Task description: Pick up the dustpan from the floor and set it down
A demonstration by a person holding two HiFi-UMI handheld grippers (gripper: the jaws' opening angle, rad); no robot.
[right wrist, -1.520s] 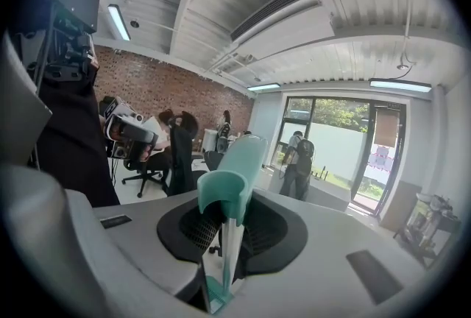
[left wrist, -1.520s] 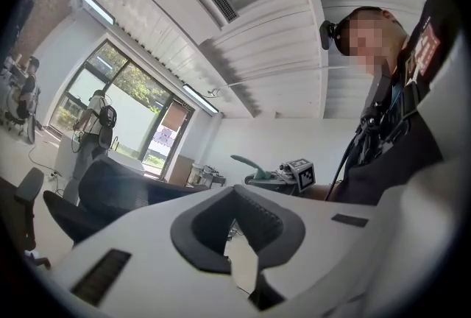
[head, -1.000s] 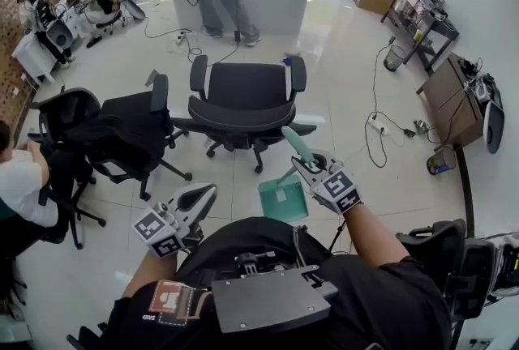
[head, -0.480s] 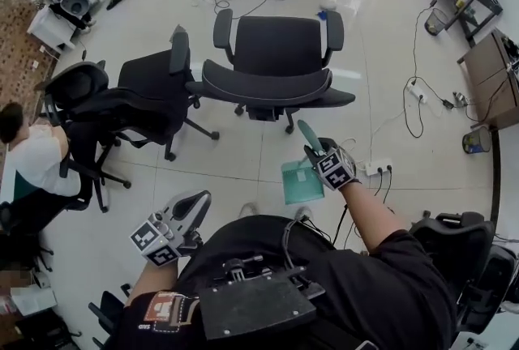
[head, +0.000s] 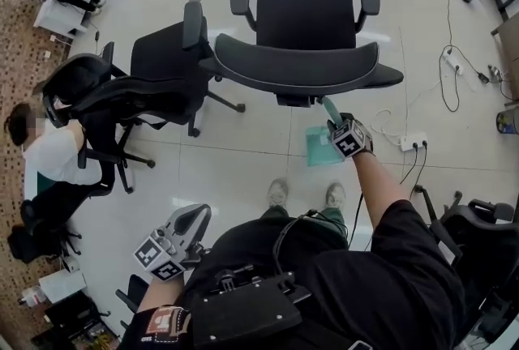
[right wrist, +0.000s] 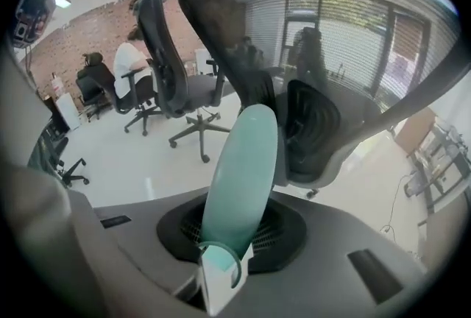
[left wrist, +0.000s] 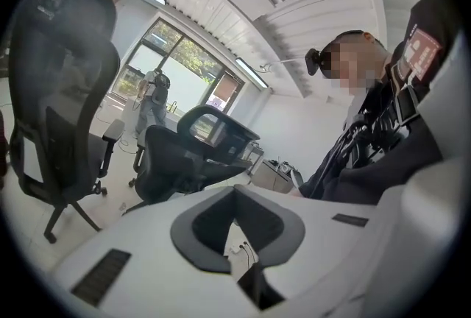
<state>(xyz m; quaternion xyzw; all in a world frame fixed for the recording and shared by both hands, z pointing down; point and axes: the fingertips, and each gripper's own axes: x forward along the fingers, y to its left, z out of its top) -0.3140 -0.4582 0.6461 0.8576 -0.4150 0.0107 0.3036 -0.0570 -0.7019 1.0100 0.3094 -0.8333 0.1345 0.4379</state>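
A teal dustpan point(head: 319, 147) hangs low over the pale floor, just in front of the black office chair's seat point(head: 300, 63). My right gripper point(head: 336, 125) is shut on its long handle point(head: 330, 108). In the right gripper view the handle point(right wrist: 241, 169) runs up from between the jaws; the pan itself is hidden there. Whether the pan touches the floor I cannot tell. My left gripper point(head: 191, 220) is low at the left beside my lap. Its jaws meet at the tips in the left gripper view point(left wrist: 235, 190), with nothing between them.
More black chairs point(head: 146, 93) stand at the left, where a person point(head: 49, 158) sits. A white power strip point(head: 410, 142) and cables point(head: 450, 65) lie right of the dustpan. My feet point(head: 278, 193) are just behind it. Another chair point(head: 474, 231) is at the right.
My right gripper has gone down towards the floor with the dustpan in it, ending just under the chair seat's front edge. The left gripper has sunk a little. The head view has tipped further down.
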